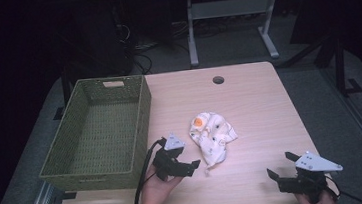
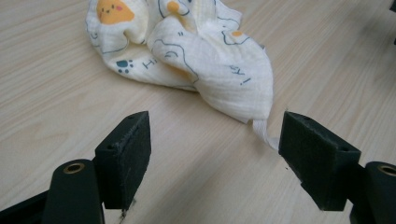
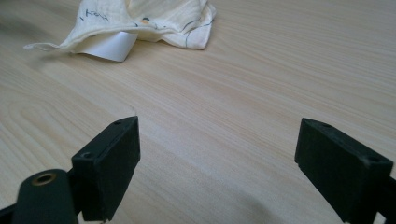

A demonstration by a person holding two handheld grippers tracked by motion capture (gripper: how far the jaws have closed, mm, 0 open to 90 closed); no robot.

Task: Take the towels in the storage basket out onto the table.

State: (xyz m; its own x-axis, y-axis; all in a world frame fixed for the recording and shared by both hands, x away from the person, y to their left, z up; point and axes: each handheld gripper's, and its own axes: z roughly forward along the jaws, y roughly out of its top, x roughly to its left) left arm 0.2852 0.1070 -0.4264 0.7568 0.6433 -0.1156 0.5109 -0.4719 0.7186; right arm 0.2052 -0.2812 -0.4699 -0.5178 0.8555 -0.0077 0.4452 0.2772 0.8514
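I take the step in hand to be the first pinch on the crumpled cream muslin cloth with yellow cartoon prints [image 1: 212, 136], probably bound for the green woven rectangular basket [image 1: 99, 132]. The cloth lies bunched on the pale wooden table [image 1: 254, 105], just right of the basket and apart from its wall.

To do this well, I judge I should push my left gripper [image 1: 195, 165] forward and low until its jaws straddle the cloth's near tip, where a thin white tape loop [image 2: 264, 135] trails onto the wood. I would bite into the thick fold above the loop, not the loop alone, which could slip or let the bundle swing. Keeping the pads close to the tabletop should catch both layers.

My left gripper sits at the cloth's near corner, jaws spread wide and holding nothing, tilted down and pointing toward the cloth, with the hand cupping it from below. My right gripper [image 1: 281, 165] hangs well right of the cloth near the table's front edge, jaws also spread and empty, aimed back toward the cloth across bare wood.
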